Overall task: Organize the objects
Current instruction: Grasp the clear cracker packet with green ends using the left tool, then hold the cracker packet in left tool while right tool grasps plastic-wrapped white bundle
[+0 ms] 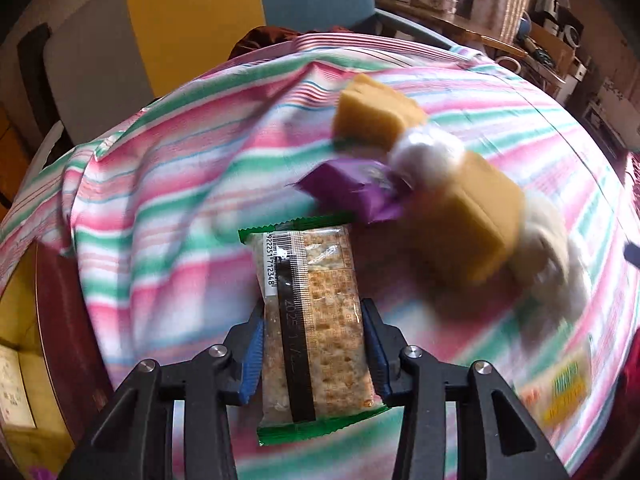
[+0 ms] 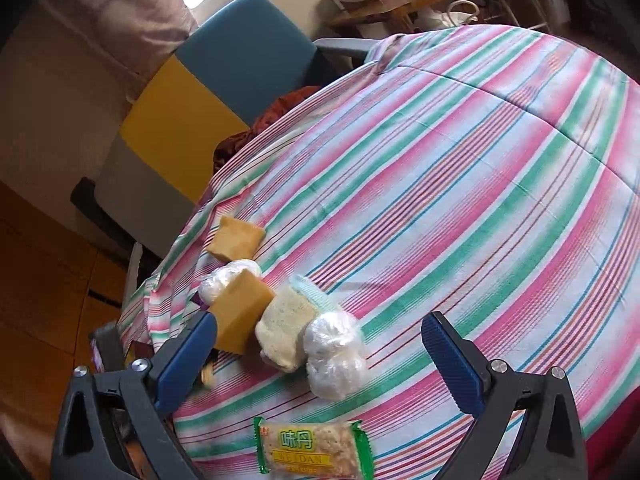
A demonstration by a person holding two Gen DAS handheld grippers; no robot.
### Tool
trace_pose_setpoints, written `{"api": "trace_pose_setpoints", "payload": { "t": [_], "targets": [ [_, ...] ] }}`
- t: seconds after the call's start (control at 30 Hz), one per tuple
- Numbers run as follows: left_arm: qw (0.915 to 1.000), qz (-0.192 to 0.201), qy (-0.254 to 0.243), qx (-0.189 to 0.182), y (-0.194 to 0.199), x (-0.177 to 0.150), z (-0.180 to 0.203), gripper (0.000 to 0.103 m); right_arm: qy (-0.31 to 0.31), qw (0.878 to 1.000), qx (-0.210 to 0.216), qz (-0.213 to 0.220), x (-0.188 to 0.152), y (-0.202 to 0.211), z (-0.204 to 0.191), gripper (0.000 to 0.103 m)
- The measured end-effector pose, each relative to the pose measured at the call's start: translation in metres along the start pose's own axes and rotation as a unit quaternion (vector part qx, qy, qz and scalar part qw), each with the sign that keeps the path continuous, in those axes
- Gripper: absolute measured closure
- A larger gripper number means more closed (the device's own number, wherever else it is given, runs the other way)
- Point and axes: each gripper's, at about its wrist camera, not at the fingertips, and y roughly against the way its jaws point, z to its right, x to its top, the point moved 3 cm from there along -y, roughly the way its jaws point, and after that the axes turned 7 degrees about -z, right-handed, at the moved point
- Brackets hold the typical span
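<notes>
Clamped between the left gripper's (image 1: 314,350) blue pads, a green-edged cracker packet (image 1: 310,328) sits above the striped cloth (image 1: 168,184). Right gripper (image 2: 320,354) gapes empty over another cracker packet (image 2: 314,450). Blue chair (image 2: 248,52) behind; snacks beyond are blurred.

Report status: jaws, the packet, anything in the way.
Left gripper shut on green-edged clear cracker packet. Right gripper open, empty. Purple foil packet just beyond.

Pink-green striped cloth (image 2: 460,168), purple packet (image 1: 352,190), green-edged cracker pack (image 1: 316,320)
</notes>
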Motion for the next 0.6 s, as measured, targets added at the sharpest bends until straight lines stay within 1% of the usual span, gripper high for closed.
{"api": "trace_pose_setpoints", "payload": {
  "t": [0.13,0.23,0.27,0.33,0.47,0.5,0.6],
  "targets": [
    [0.9998,0.009,-0.003,-0.015,0.011,-0.028,0.008,0.059,-0.006,1.000,-0.010,-0.008,0.001,-0.004,0.005,0.000],
    [0.9995,0.019,-0.013,-0.023,0.020,-0.052,0.016,0.059,0.005,1.000,-0.014,-0.025,-0.001,-0.010,0.002,0.000],
    [0.9993,0.022,-0.016,-0.025,0.021,-0.056,0.020,0.059,0.012,0.999,-0.017,-0.031,-0.003,-0.013,-0.001,0.000],
    [0.9988,0.027,-0.024,-0.033,0.028,-0.073,0.023,0.059,0.023,0.999,-0.027,-0.035,-0.004,-0.017,-0.004,0.000],
    [0.9975,0.038,-0.034,-0.049,0.036,-0.095,0.028,0.059,0.041,0.997,-0.049,-0.041,-0.006,-0.024,-0.006,0.000],
    [0.9972,0.040,-0.037,-0.052,0.039,-0.101,0.029,0.059,0.048,0.996,-0.056,-0.044,-0.008,-0.027,-0.007,0.001],
    [0.9960,0.049,-0.046,-0.058,0.045,-0.114,0.031,0.059,0.068,0.994,-0.062,-0.059,-0.012,-0.036,-0.013,0.009]
  ]
}}
